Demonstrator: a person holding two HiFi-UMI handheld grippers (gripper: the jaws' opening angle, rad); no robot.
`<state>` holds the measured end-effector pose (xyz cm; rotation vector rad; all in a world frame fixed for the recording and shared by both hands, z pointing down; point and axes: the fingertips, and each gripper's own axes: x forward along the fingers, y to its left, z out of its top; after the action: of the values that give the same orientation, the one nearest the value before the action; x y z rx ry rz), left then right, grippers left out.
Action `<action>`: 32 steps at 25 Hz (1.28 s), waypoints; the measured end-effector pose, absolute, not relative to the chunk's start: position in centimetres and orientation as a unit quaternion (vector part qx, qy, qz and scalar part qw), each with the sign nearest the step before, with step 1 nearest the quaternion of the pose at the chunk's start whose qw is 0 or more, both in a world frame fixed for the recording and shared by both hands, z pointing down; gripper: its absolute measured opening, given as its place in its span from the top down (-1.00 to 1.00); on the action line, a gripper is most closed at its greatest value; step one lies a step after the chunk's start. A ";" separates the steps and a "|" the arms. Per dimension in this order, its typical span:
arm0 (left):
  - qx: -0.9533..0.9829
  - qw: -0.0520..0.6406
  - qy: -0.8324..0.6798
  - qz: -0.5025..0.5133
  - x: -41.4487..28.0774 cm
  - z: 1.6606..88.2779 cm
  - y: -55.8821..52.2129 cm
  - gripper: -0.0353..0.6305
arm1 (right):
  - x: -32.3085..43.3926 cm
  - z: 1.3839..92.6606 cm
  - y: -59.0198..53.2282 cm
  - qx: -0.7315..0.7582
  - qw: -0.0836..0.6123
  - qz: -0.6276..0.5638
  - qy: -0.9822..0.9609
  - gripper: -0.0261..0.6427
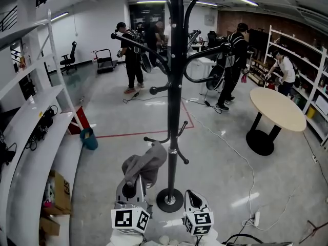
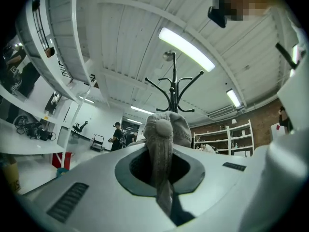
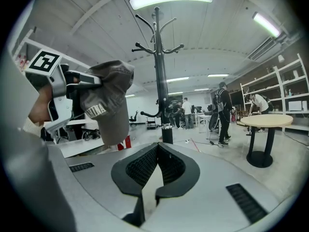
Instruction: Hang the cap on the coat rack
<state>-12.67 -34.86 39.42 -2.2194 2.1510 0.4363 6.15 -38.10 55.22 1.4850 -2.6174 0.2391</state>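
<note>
A black coat rack stands on a round base in the middle of the floor, with curved hooks at the top and short hooks low on the pole. My left gripper is shut on a grey cap, held up just left of the pole beside the low hooks. In the left gripper view the cap fills the jaws, with the rack rising behind it. My right gripper is shut and empty, right of the base. The right gripper view shows the cap, the left gripper and the rack.
White curved shelves run along the left, with a cardboard box and a teal bin on the floor. A round table stands at the right. A cable leads to a power strip. Several people stand at the back.
</note>
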 end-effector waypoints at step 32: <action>-0.686 0.120 0.674 0.245 -14.6 23.9 -36.9 0.86 | 12.3 55.0 -38.0 0.555 0.048 0.085 -0.826 0.89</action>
<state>-14.57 -36.92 23.92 -2.0046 1.9700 0.7160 12.26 -38.02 55.01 1.6926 -2.5186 0.2580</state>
